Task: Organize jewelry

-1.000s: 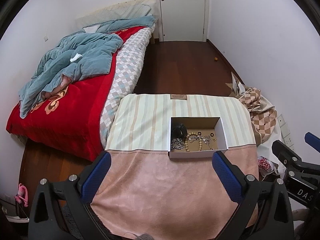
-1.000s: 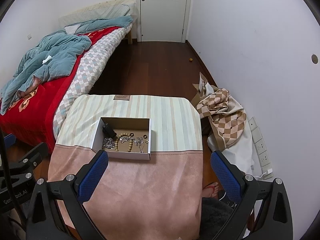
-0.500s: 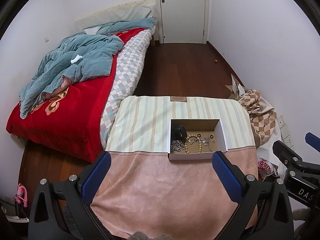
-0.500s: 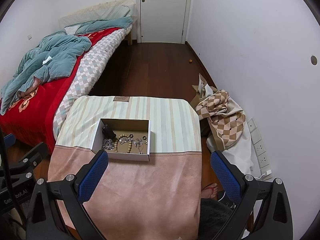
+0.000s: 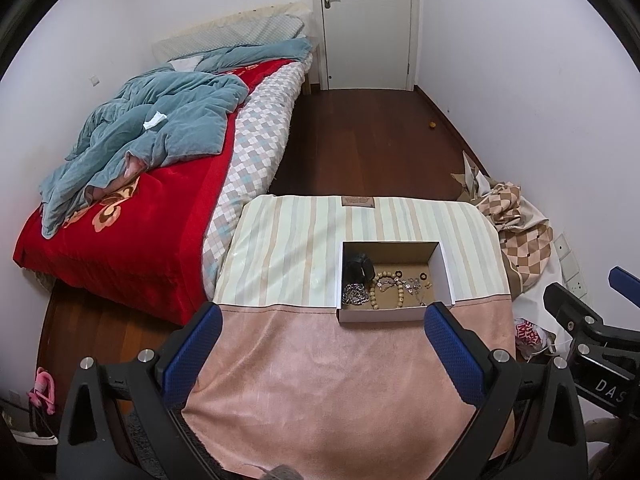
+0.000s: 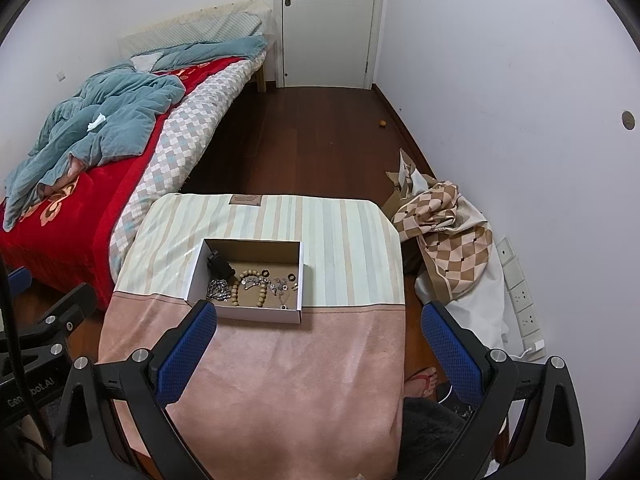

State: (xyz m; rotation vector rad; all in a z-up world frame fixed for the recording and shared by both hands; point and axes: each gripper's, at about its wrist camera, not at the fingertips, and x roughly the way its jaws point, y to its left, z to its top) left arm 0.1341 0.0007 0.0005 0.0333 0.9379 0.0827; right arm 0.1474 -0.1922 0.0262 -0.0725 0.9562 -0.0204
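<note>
A shallow white cardboard box (image 5: 446,270) (image 6: 196,270) sits on a cloth-covered table (image 5: 320,380) (image 6: 288,360). In the box lie a wooden bead bracelet (image 5: 374,292) (image 6: 235,294), a silver chain (image 5: 354,294) (image 6: 218,290), a black item (image 5: 358,266) (image 6: 218,266) and several small rings and charms (image 5: 416,284) (image 6: 282,282). My left gripper (image 5: 322,338) is open and empty, held above the table's near half. My right gripper (image 6: 318,336) is open and empty, also short of the box. Each gripper shows at the edge of the other's view.
A bed with a red blanket (image 5: 132,220) and blue quilt (image 5: 156,128) stands left of the table. Checkered cloth (image 6: 452,240) is piled against the right wall. A closed white door (image 6: 328,20) is at the far end. Dark wood floor (image 6: 304,140) lies between.
Both views have shifted slightly, so the box sits a little lower and nearer in frame. Both grippers stay open and empty.
</note>
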